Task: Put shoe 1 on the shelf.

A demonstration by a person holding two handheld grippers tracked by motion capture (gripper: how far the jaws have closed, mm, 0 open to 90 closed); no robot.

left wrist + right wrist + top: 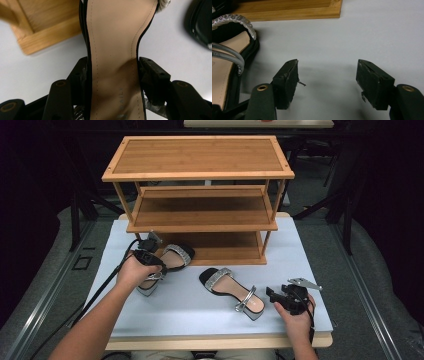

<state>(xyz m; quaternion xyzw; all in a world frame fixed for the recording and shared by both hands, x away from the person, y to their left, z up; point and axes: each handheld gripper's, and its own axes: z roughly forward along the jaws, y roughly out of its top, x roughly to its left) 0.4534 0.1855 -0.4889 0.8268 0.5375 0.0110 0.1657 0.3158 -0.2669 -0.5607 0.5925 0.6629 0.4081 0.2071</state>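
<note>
Left gripper view: left hand-held gripper clamps the sandal mid-frame. Right hand-held gripper stands wide over bare table.

Black sandal with tan insole and silver strap, clamped at its waist between the left gripper jaws. Its toe points away from the claw, toward the wooden rack.

The left gripper reaches forward from the left hand, its jaws clamped. The right gripper sits low, jaws spread wide with nothing between them.
</note>
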